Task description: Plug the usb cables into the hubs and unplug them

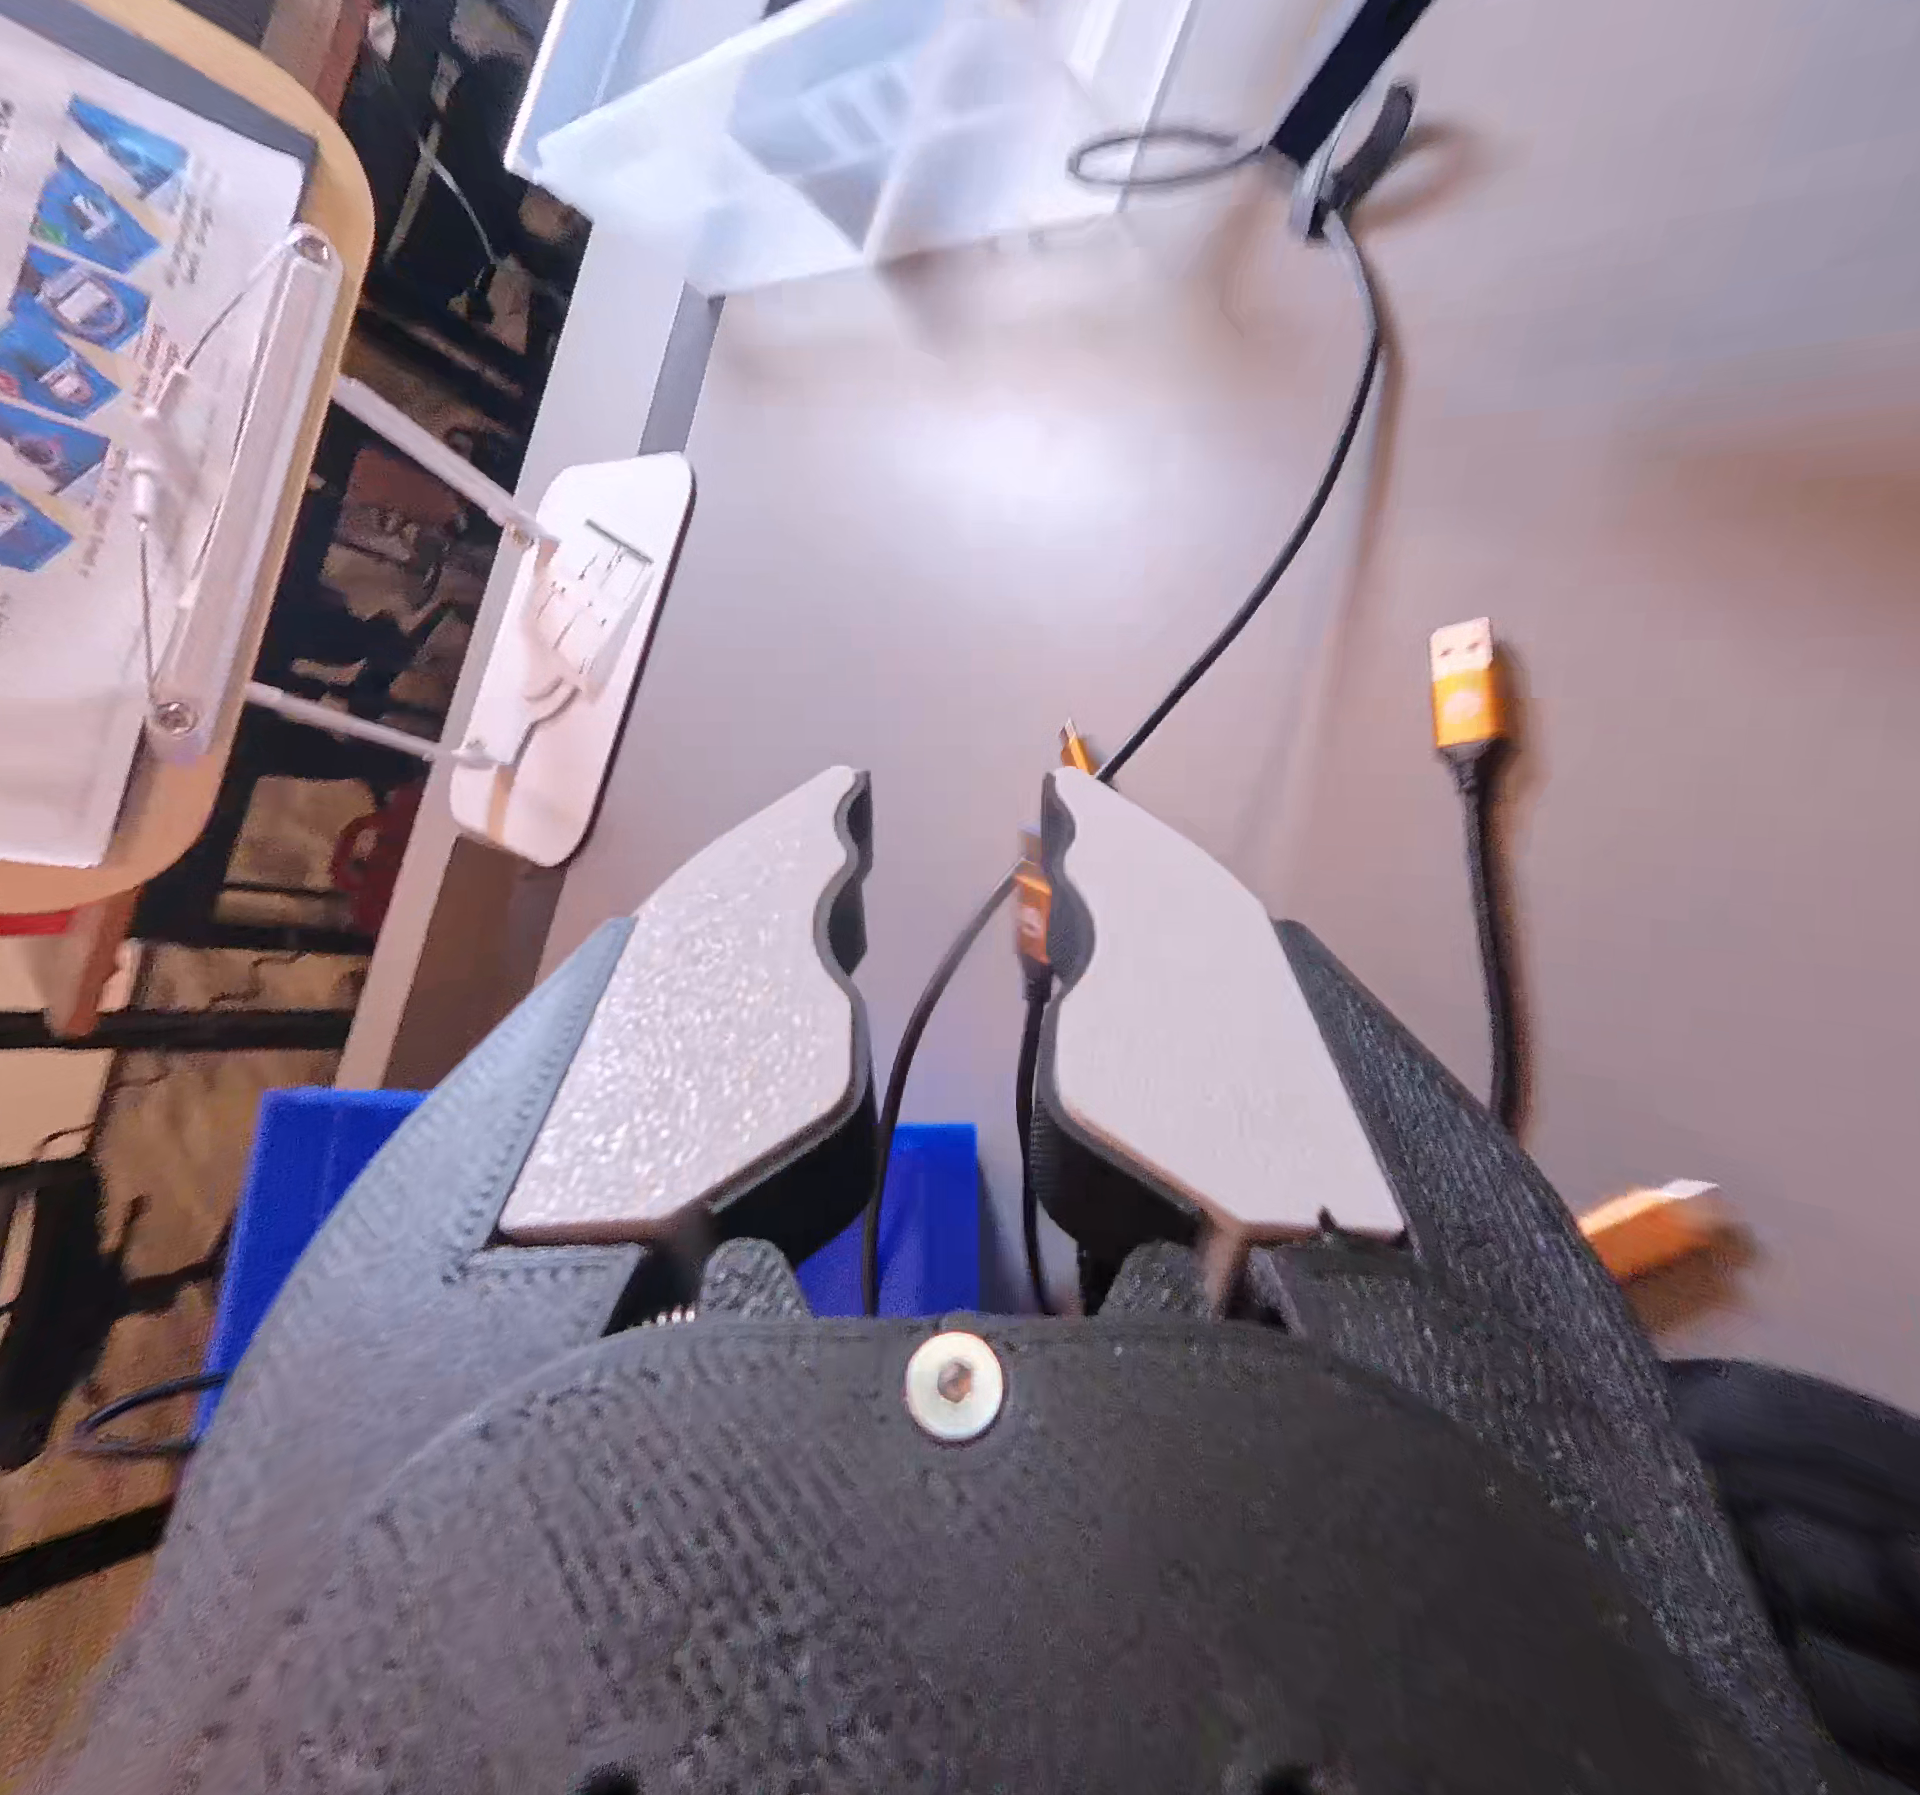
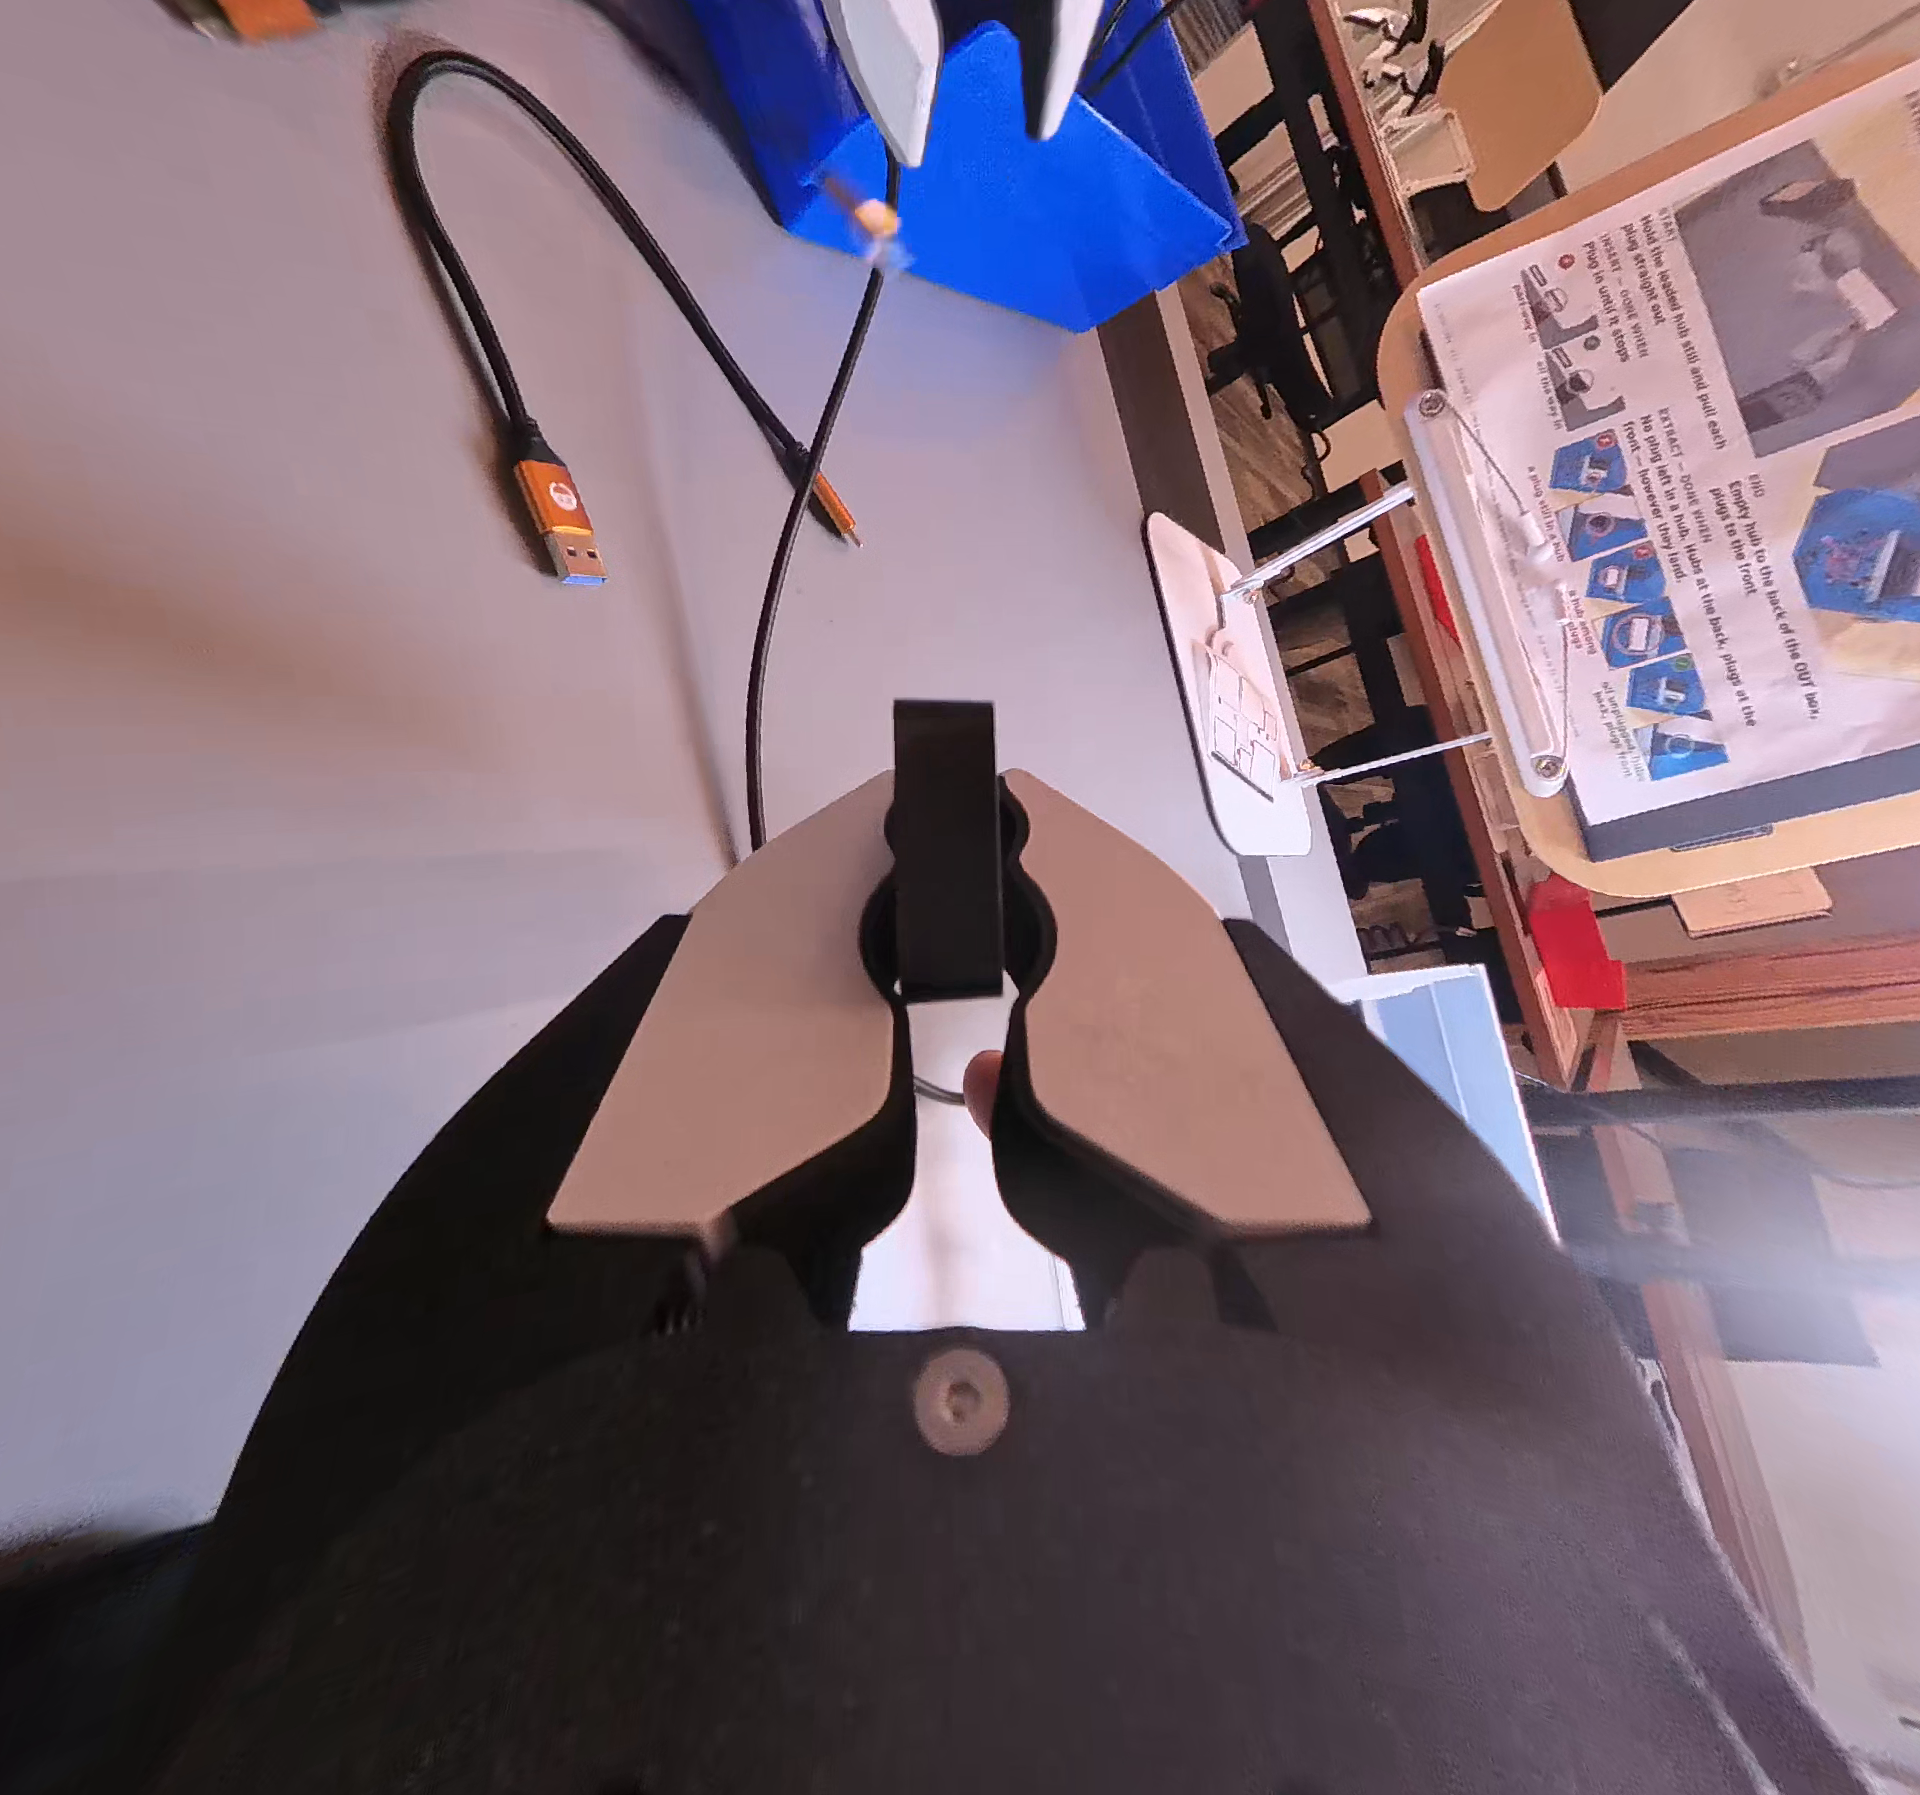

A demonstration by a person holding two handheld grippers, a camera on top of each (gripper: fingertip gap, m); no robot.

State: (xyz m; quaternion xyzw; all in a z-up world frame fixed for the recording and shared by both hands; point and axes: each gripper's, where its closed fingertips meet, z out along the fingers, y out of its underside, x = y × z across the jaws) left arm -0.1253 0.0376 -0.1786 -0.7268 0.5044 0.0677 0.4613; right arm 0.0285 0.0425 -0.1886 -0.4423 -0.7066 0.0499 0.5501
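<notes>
Two cables (image 2: 582, 291) are laid on the worktop (image 2: 312, 810), left of the bin (image 2: 997, 228). A hub (image 2: 945, 852) is held between the right tongs (image 2: 948, 800), before the cables.

From where I steer, the widest free stretch of the bench (image 2: 260, 810) lies on the side away from its edge, bare and grey. Ahead of my right tongs (image 2: 948, 789) the way is crossed by a thin black cable (image 2: 774, 602) and a looped braided cable (image 2: 457, 218) with an orange plug (image 2: 559, 509), so I see only narrow lanes between them. Farther on, the blue bin (image 2: 1018, 218) and my left tongs (image 2: 971, 135) above it block the route, and a white stand (image 2: 1236, 696) crowds the bench edge.
</notes>
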